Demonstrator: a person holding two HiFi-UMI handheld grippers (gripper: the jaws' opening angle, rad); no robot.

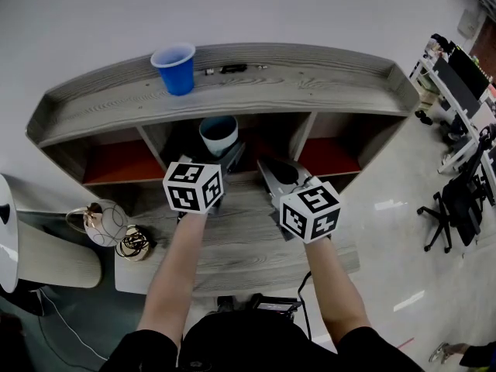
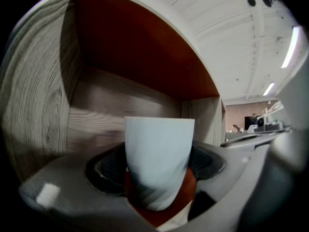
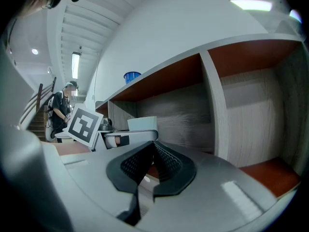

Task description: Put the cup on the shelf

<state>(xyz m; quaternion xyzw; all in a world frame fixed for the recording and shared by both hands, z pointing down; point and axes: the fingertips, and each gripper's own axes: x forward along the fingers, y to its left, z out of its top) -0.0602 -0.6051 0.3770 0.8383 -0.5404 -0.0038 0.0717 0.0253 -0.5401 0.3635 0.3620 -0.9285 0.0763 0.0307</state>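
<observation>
A pale cup [image 1: 218,134] [image 2: 159,153] stands upright at the mouth of the middle compartment of the grey wooden shelf [image 1: 310,87]. My left gripper [image 1: 220,153] [image 2: 159,170] is shut on it, one dark pad against each side of its lower half. The compartment's red floor shows under the cup; I cannot tell whether the cup touches it. My right gripper [image 1: 279,173] [image 3: 152,158] hangs just right of the left one, in front of the shelf, shut with nothing between its pads. In the right gripper view the held cup [image 3: 142,123] shows to the left.
A blue plastic cup [image 1: 175,68] [image 3: 131,76] and small dark items [image 1: 229,69] sit on the shelf's top board. Red-floored side compartments [image 1: 124,163] flank the middle one. Wire and glass oddments [image 1: 108,225] lie at the left; office chairs [image 1: 448,208] stand at the right.
</observation>
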